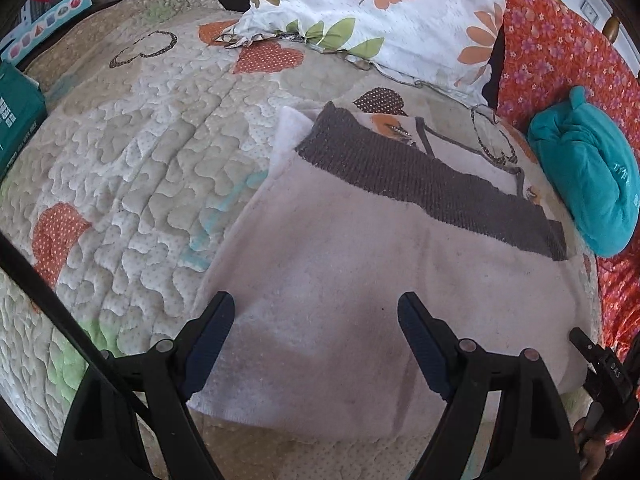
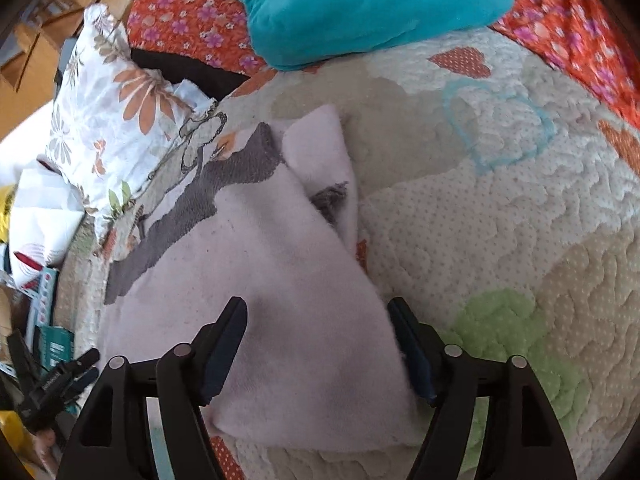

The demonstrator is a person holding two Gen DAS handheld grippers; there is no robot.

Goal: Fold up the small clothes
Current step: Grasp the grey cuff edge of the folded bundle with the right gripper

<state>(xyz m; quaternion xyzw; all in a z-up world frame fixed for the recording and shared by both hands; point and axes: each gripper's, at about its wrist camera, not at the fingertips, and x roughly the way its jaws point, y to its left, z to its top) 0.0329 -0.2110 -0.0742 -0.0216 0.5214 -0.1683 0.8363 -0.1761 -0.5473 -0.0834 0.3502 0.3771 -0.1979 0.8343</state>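
A small pale pink fleece garment (image 1: 340,280) with a dark grey knit band (image 1: 420,184) lies folded flat on the quilted bedspread (image 1: 140,160). My left gripper (image 1: 316,320) is open, its jaws wide apart just above the garment's near edge, holding nothing. In the right wrist view the same garment (image 2: 280,272) shows an under layer sticking out at its far corner, with the grey band (image 2: 208,200) at left. My right gripper (image 2: 318,324) is open over the garment's near corner, empty. The other gripper's tip (image 2: 60,376) shows at lower left.
A floral pillow (image 1: 380,12) lies at the head of the bed. A teal plush bundle (image 1: 592,172) rests on an orange flowered cloth (image 1: 560,52) to the right. A green box (image 1: 16,120) and papers sit at the left edge.
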